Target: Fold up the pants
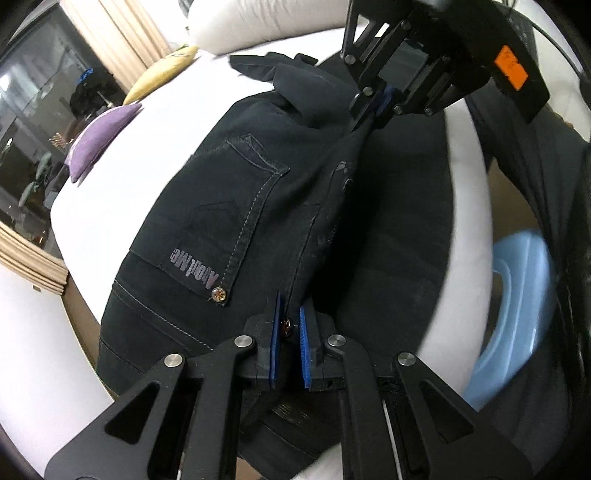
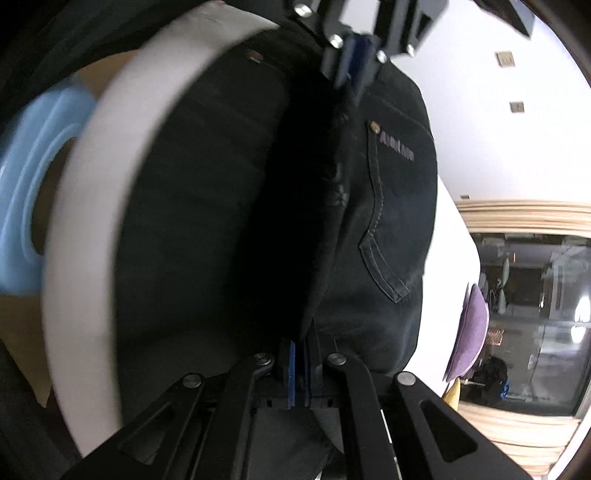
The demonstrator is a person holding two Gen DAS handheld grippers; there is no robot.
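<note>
Two grippers pinch the same pair of black pants [image 1: 236, 206], one at each end of a raised fold that runs down the middle of the garment. From the left wrist camera, the left gripper [image 1: 290, 332] has its blue pads [image 1: 275, 328] pressed together on the waistband edge, with a small metal rivet [image 1: 287, 325] caught just between them. At the far end of the fold, the right gripper [image 1: 373, 107] is clamped on the dark cloth near the crotch, an orange sticker [image 1: 511, 72] on its body. The pants lie spread on a white bed [image 1: 122, 147], seat side up, with a back pocket [image 1: 236, 218] showing pale stitching and printed lettering [image 1: 194, 267] near its lower corner. The legs trail off toward the far side of the bed, bunched near a white pillow [image 1: 266, 26]. A purple cushion [image 1: 99, 136] and a yellow cushion [image 1: 162, 72] sit on the bed's left edge, well apart from the pants. A pale blue plastic object [image 1: 517, 314] sits on the floor beside the bed at the right; what it is cannot be told. From the right wrist camera, the right gripper's own pads [image 2: 291, 373] are closed on the fold of cloth, and the left gripper appears at the top, also shut on the fabric. Both views are slightly blurred.
</note>
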